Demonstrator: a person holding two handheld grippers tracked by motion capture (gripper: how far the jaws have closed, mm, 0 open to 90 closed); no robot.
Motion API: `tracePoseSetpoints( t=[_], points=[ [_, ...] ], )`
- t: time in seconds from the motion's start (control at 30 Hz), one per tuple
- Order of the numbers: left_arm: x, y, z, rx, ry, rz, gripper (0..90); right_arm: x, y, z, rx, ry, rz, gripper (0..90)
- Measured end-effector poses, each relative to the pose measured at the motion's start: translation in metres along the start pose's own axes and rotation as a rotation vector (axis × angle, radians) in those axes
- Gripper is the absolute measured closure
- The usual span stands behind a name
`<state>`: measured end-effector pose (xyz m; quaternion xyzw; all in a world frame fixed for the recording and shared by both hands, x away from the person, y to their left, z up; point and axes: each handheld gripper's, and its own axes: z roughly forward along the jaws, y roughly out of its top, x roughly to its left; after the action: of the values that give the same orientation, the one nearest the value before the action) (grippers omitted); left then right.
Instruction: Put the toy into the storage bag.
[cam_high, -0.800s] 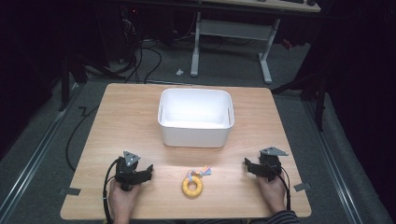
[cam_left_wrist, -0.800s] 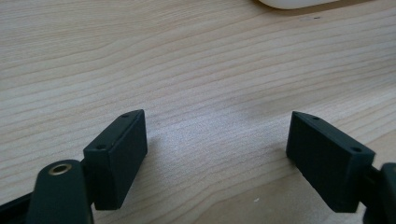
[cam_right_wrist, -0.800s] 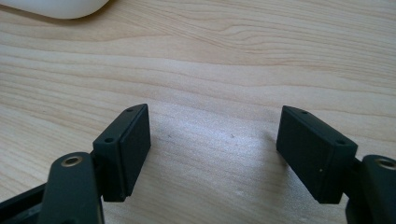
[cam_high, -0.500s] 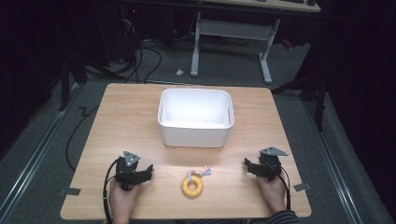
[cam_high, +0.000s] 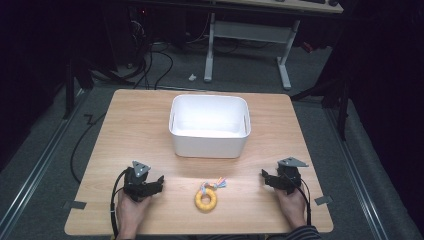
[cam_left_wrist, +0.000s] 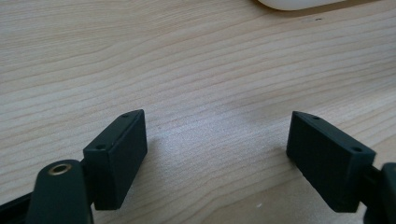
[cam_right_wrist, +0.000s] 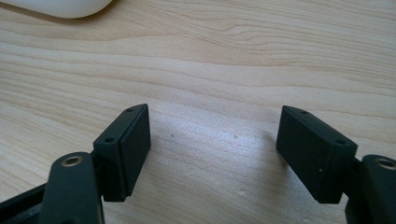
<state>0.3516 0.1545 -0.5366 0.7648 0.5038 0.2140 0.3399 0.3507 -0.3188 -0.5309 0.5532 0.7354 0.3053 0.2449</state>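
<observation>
Dark floor with cables surrounds one pale wooden desk (cam_high: 130, 125), and a second, white-legged desk (cam_high: 250, 35) stands behind it in the gloom. On the wooden desk sits one white rectangular bin (cam_high: 209, 125), set near the far middle and showing only its bare inside. One yellow ring toy (cam_high: 205, 200) with a short multicoloured rope tail lies on the near part of the desk, in front of the bin and well apart from it.

Two tools are in play, one in each of the person's two hands. The left tool (cam_high: 155, 184) rests low on the desk at the near left, aimed toward the ring, which lies near it but not touching. In the left gripper view its two black jaws stand wide apart with bare wood between them. The right tool (cam_high: 266, 178) sits at the near right, also aimed inward toward the ring and apart from it. In the right gripper view its two jaws are likewise spread wide, holding nothing, and one rounded corner of the white bin (cam_right_wrist: 56, 7) shows at the top left.
</observation>
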Motion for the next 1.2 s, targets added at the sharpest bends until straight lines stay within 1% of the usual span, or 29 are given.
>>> tracePoseSetpoints(
  t=[0.17, 0.3, 0.33, 0.43, 0.47, 0.5, 0.7, 0.8, 0.9, 1.03, 1.13, 1.2],
  points=[
    [0.001, 0.001, 0.0, 0.013, -0.008, 0.008, 20.2, 0.0, 0.0, 0.0, 0.002, 0.003, -0.005, 26.3],
    [0.001, 0.006, 0.0, 0.051, -0.018, 0.02, 20.0, 0.0, 0.0, 0.0, 0.002, 0.004, -0.006, 26.3],
    [0.001, 0.006, 0.0, 0.051, -0.018, 0.02, 20.6, 0.0, 0.0, 0.0, 0.002, 0.004, -0.006, 26.3],
    [0.001, 0.007, -0.004, 0.04, -0.036, 0.006, 26.3, 0.0, 0.0, 0.0, 0.002, 0.004, -0.006, 26.4],
    [0.001, 0.007, -0.004, 0.04, -0.036, 0.006, 26.6, 0.0, 0.0, 0.0, 0.002, 0.004, -0.006, 26.4],
    [0.002, 0.008, -0.006, 0.04, -0.047, 0.001, 26.8, 0.0, 0.0, 0.0, 0.002, 0.004, -0.006, 26.3],
    [0.004, 0.009, -0.013, 0.05, -0.05, 0.008, 28.3, 0.001, 0.0, 0.0, 0.001, 0.008, -0.008, 26.3],
    [0.004, 0.011, -0.018, 0.047, -0.056, 0.014, 29.0, 0.001, 0.0, 0.0, 0.001, 0.009, -0.009, 26.3],
    [0.003, 0.013, -0.02, 0.039, -0.052, 0.022, 29.0, 0.001, 0.0, 0.0, 0.002, 0.011, -0.011, 26.3],
    [0.0, 0.018, -0.023, 0.044, -0.069, 0.029, 28.7, 0.001, 0.0, 0.0, 0.002, 0.011, -0.011, 26.4],
    [-0.002, 0.021, -0.027, 0.037, -0.092, 0.021, 28.2, 0.001, 0.0, 0.0, 0.003, 0.012, -0.01, 26.3],
    [-0.003, 0.022, -0.029, 0.037, -0.097, 0.021, 27.8, 0.001, 0.0, 0.0, 0.002, 0.012, -0.012, 26.3]
  ],
)
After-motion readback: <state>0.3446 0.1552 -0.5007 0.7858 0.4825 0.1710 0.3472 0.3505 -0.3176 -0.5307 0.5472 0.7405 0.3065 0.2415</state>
